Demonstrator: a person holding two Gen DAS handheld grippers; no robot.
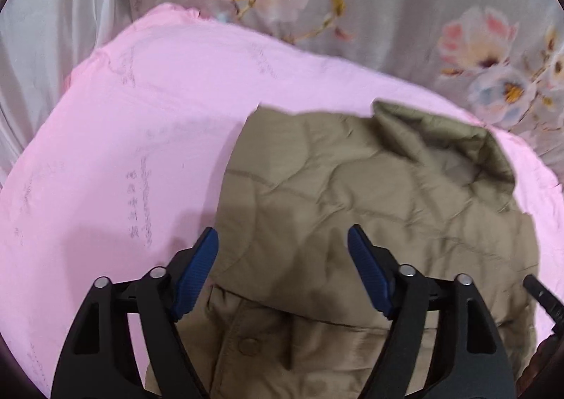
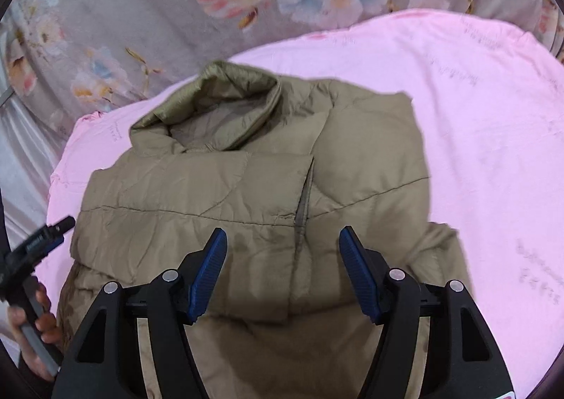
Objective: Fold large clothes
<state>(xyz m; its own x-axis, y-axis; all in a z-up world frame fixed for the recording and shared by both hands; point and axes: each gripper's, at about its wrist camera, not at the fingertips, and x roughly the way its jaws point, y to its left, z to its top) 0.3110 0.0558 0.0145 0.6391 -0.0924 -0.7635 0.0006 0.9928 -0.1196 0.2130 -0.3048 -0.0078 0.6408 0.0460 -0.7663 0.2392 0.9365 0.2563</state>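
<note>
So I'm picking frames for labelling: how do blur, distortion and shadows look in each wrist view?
Left wrist view: motion blur smears the khaki jacket and floral bedding; the left gripper stays sharp and shadows the pink sheet. Right wrist view: the jacket's seams are crisper, the right gripper shadows it. Both: fisheye bending, dark corners, no glare.
</note>
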